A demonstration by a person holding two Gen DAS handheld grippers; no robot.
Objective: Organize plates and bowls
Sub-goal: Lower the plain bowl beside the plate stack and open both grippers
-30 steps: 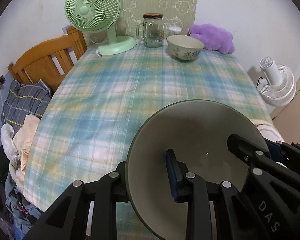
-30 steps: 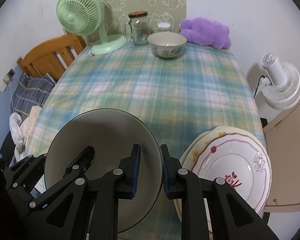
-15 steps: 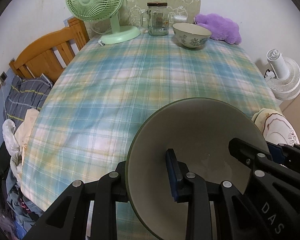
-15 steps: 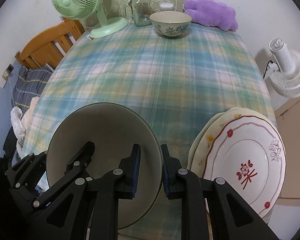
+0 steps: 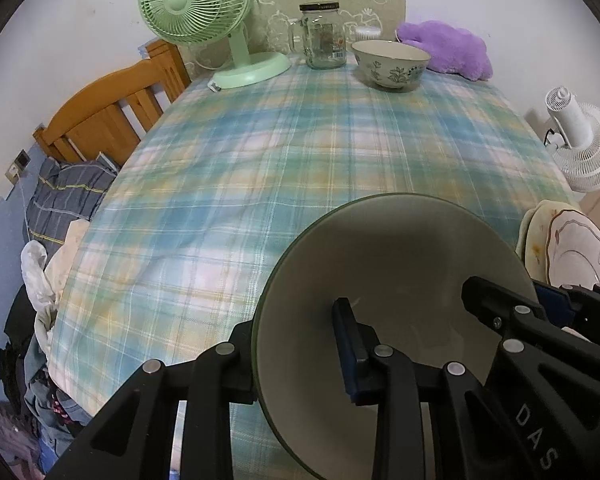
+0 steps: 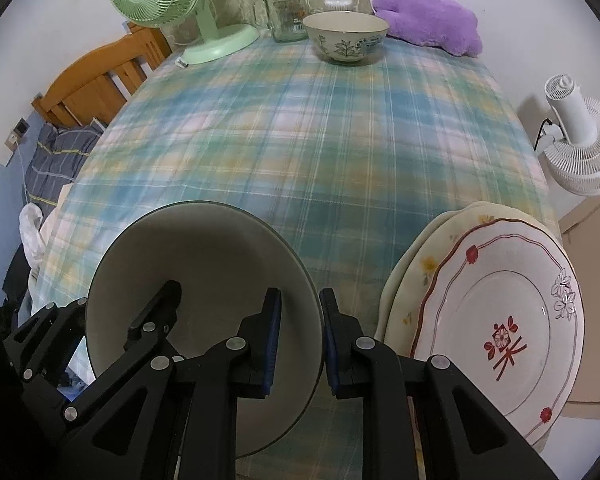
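Note:
A large grey-green bowl (image 5: 400, 248) (image 6: 204, 248) hangs between both grippers over the near end of the plaid table (image 5: 300, 152). My left gripper (image 5: 296, 320) grips its left rim, one finger inside and one hidden outside; its jaws are opening with the rim between them. My right gripper (image 6: 300, 296) is shut on the bowl's right rim. A stack of plates (image 6: 500, 320) (image 5: 572, 240) with a red-trimmed plate on top lies just right of the bowl. A floral bowl (image 5: 392, 64) (image 6: 346, 38) stands at the far end.
At the far end stand a green fan (image 5: 204, 12), a glass jar (image 5: 324, 36) and a purple plush (image 5: 448, 48). A white fan (image 6: 580, 148) stands off the table's right side. A wooden headboard (image 5: 108, 112) and piled clothes are on the left.
Both grippers have sunk toward the table with the grey-green bowl held between them. The plate stack has come into the left wrist view at the right.

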